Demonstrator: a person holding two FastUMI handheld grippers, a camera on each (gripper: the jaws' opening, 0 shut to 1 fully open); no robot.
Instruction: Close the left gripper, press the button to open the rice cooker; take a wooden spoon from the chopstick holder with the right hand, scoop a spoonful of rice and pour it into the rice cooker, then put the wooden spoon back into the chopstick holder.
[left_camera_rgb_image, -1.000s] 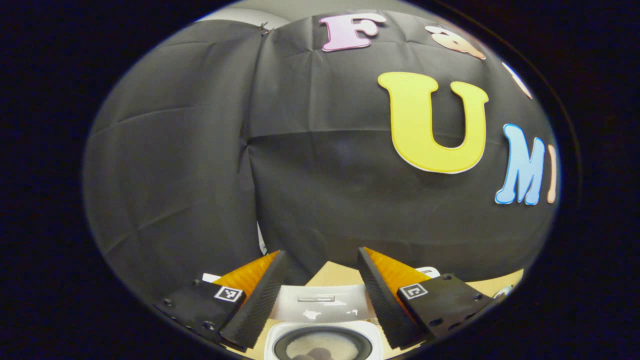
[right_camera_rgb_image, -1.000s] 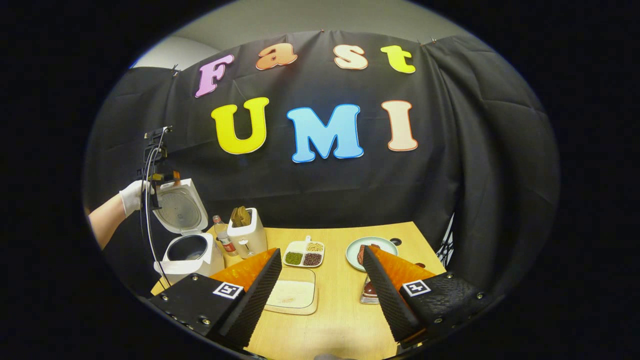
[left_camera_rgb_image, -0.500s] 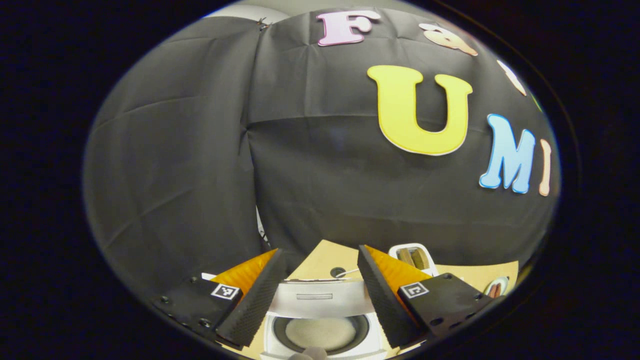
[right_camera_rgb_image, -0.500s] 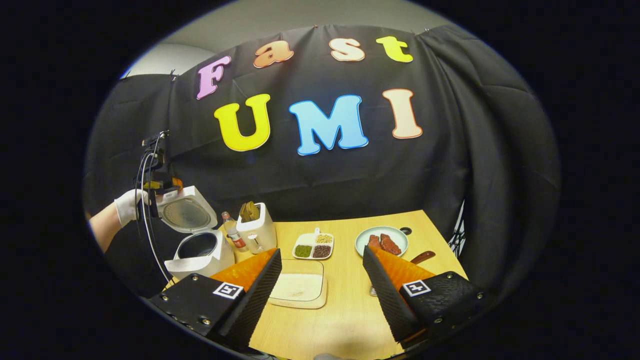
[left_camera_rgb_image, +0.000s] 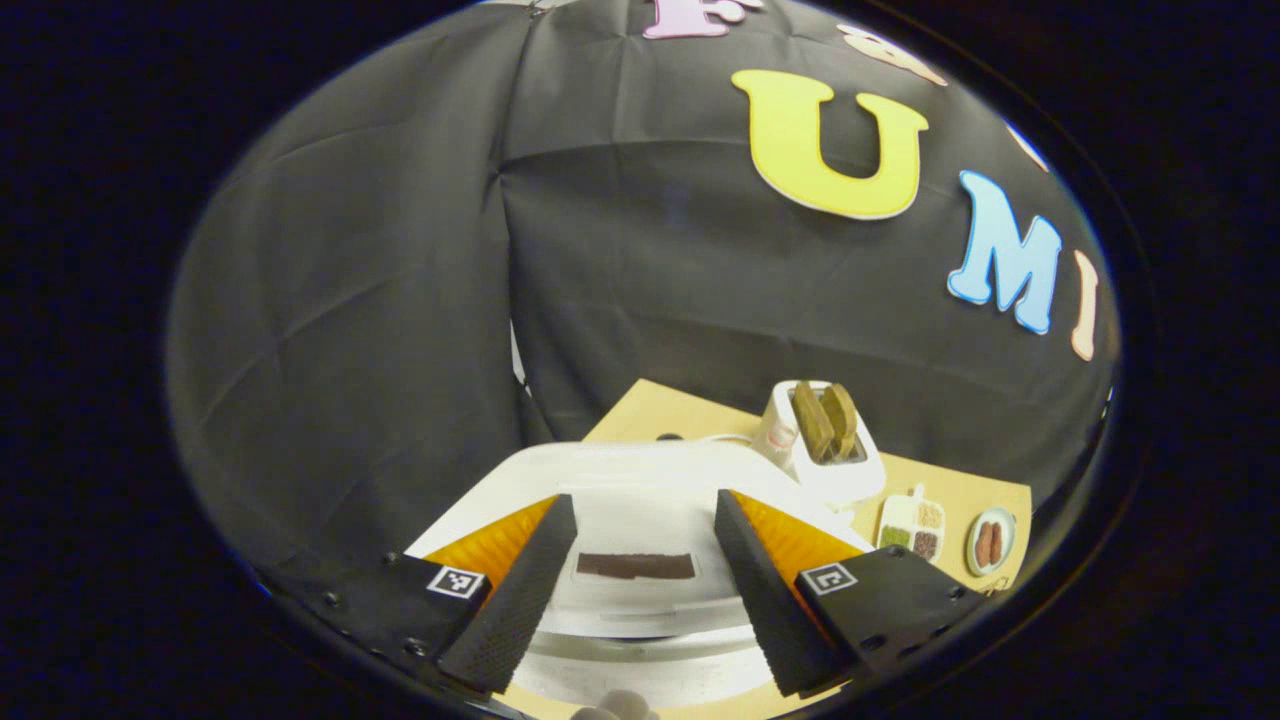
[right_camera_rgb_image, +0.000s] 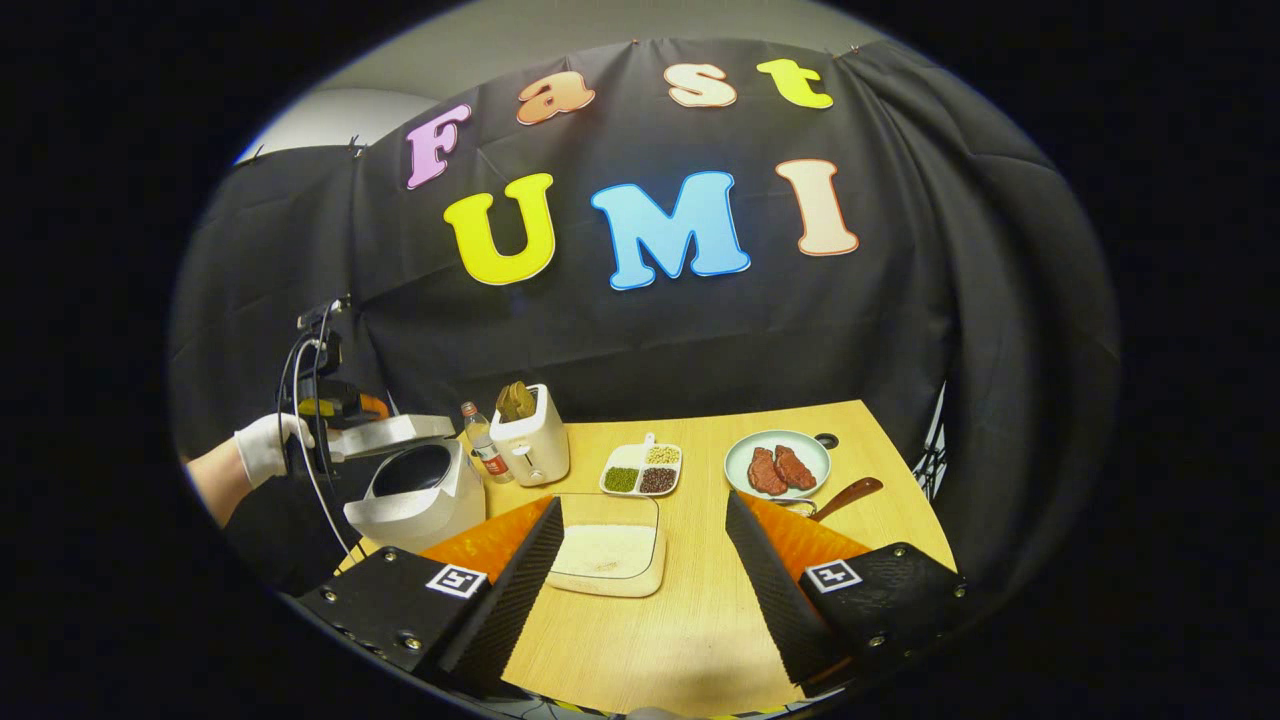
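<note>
Rice cooker (right_camera_rgb_image: 415, 490) at far left of table; lid (left_camera_rgb_image: 640, 500) seen lowered, nearly closed. Wooden spoon (right_camera_rgb_image: 845, 496) lies by plate, right. Both grippers' jaws spread, empty. Scoop/pour apparently done; spoon not returned.

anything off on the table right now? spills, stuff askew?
No spills or damage stand out. The rice cooker lid sits partly lowered, not latched, with the left gripper at it. The wooden spoon lies on the table beside the plate.
</note>
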